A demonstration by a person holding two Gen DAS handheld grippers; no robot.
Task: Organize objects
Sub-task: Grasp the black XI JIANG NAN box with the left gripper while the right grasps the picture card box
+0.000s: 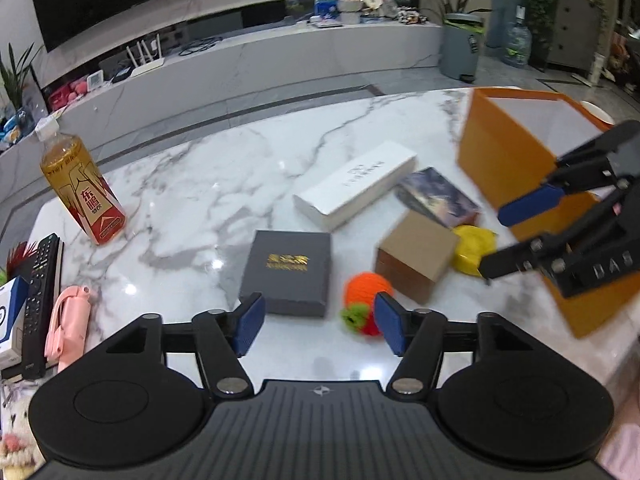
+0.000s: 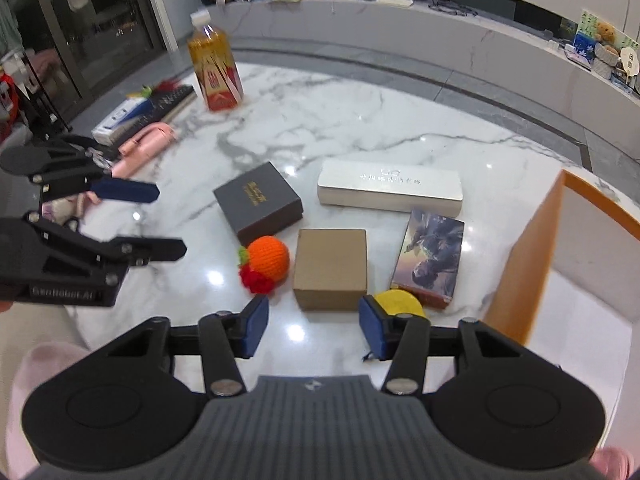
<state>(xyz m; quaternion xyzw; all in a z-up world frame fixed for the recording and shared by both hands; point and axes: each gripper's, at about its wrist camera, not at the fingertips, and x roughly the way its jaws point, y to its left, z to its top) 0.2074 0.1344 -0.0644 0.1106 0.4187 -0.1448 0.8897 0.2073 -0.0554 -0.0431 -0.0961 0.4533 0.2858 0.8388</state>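
Both tools are being held above the white marbled tabletop (image 2: 360,120) with nothing between their pads: the left hand-held gripper (image 1: 320,326) is being carried wide apart, the right hand-held gripper (image 2: 314,330) moderately apart. The loose items are being approached, it is judged, for a pick-up. A dark grey flat box with gold lettering (image 2: 258,202), a knitted orange ball with red and green trim (image 2: 266,266), a plain brown cardboard box (image 2: 331,268), a long white rectangular box (image 2: 390,192), a picture-printed flat box (image 2: 430,256) and a yellow round object (image 2: 400,302) are lying close together, beside the open orange-walled container (image 2: 524,252). One item is probably being chosen next; a descent and a squeeze would be called for.
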